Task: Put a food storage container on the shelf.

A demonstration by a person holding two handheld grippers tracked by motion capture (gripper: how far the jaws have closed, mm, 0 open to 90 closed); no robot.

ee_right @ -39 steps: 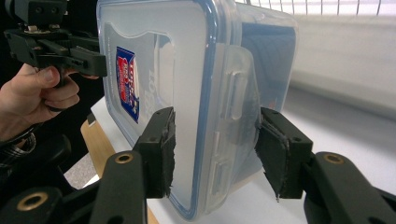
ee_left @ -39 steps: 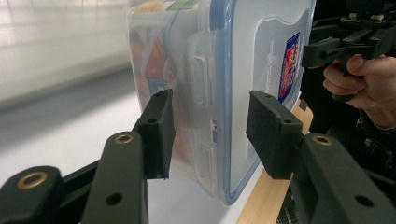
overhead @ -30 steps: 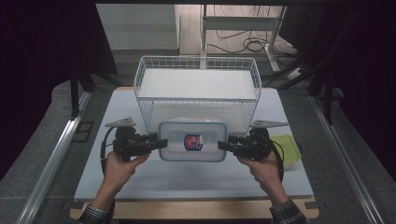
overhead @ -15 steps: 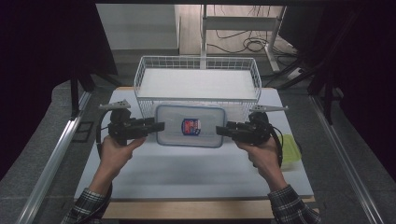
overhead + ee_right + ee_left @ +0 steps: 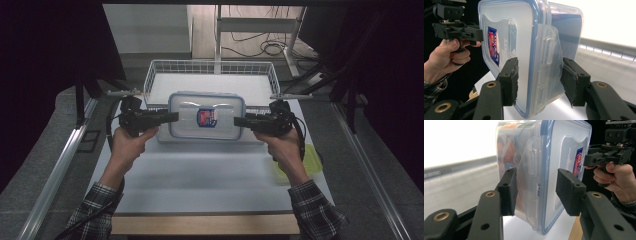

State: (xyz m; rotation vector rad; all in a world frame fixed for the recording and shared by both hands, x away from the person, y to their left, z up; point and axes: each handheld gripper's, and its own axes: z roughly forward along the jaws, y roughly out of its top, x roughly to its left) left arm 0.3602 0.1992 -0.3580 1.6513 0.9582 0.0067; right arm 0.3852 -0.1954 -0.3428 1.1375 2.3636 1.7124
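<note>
We see a clear plastic food box (image 5: 206, 116) with a blue-rimmed lid and a red and blue label on top, held up in the air above the white table (image 5: 200, 170), just in front of the white wire basket (image 5: 210, 70) and partly covering the basket's near rim in the high view. The box lies flat, lid upward, with its long sides running across the table. Through its clear wall, in the left gripper view, we make out something orange inside (image 5: 507, 150), though we cannot tell what it is. The left gripper (image 5: 172, 117) is clamped on the box's left end, one jaw on the lid and the other on the underside, with the pads (image 5: 510, 191) pressed around the side latch. The right gripper (image 5: 239, 121) is clamped on the right end in the same way, its worn pads (image 5: 511, 81) squeezing the lid and the base beside that end's latch. Each gripper is held level by a hand in a plaid sleeve (image 5: 315, 210) reaching in from the near edge. On the table to the right, near the right forearm, lies a yellow-green lid (image 5: 307, 162), partly hidden by that arm. Beyond the basket, cables (image 5: 265, 47) trail over the floor.
</note>
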